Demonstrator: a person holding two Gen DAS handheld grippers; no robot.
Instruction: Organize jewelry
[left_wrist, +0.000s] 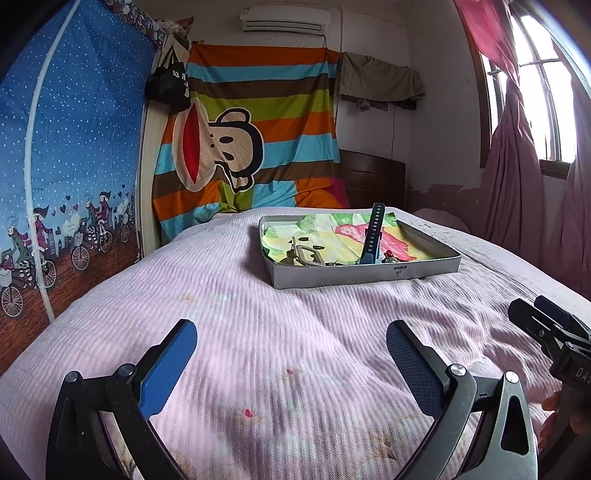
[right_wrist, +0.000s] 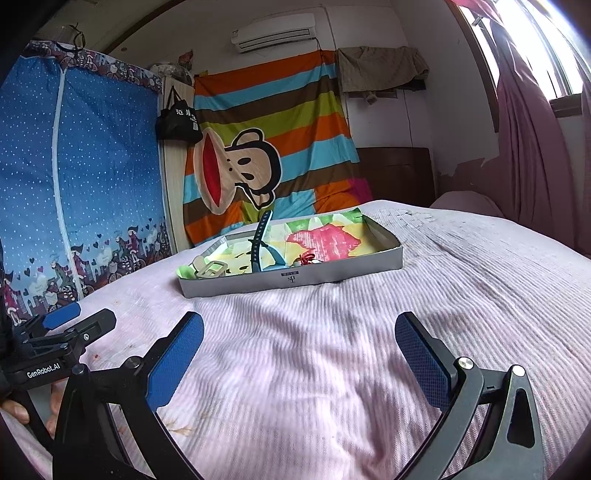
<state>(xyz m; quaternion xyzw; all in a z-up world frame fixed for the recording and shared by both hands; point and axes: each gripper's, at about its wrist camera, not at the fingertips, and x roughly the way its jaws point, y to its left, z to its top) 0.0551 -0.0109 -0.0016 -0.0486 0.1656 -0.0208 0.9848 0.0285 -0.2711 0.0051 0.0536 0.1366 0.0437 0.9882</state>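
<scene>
Jewelry sits in a shallow tray (left_wrist: 364, 275) on the bed (left_wrist: 258, 332), well ahead of both my tongs: a dark strap (left_wrist: 373, 236) leaning up on end, a pale buckle-like piece (left_wrist: 306, 254) at the tray's left, and a small red thing (right_wrist: 306, 258) beside the strap.

My left tongs (left_wrist: 291, 354) are spread wide and hold nothing; my right tongs (right_wrist: 299, 350) likewise. Both hang low over the bedding, side by side.

My worries: the tray rests on soft, rumpled bedding, so I judge a push on its near wall could tip or slide it and spill the pieces. The strap looks barely balanced; a nudge could flop it onto the smaller items. The small pieces lie close together, so a wide grasp may catch two at once or snag the printed liner (left_wrist: 332, 229).

The near wall hides the tray floor in front. I cannot make out what the red thing is, nor whether more pieces lie there.
</scene>
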